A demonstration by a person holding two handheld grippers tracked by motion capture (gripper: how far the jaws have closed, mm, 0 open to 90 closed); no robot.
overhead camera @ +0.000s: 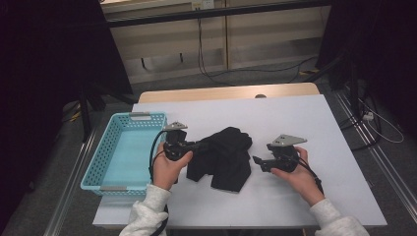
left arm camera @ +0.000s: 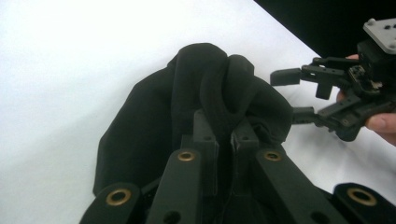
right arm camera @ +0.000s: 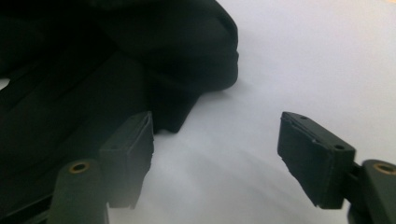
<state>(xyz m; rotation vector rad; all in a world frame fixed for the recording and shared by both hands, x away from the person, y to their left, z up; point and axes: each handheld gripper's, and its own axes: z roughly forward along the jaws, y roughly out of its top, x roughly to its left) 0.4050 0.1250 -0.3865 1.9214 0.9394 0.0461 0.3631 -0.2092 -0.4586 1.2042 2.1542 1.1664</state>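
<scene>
The high view is sharp, with the white table (overhead camera: 305, 128) evenly bright and the upper left and right of the frame black. In the right gripper view the near pads (right arm camera: 128, 156) are soft and blurred. The black cloth (left arm camera: 187, 93) shows little detail.

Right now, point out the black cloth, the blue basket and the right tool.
black cloth (overhead camera: 223, 157), high view, middle of the heap
blue basket (overhead camera: 140, 117), high view, far rim
right tool (overhead camera: 259, 162), high view, between its open tips

Pale grey sleeves (overhead camera: 147, 209); each black claw (overhead camera: 201, 145) has brass rivets, a trailing black cable and a grey three-cornered plate.
</scene>
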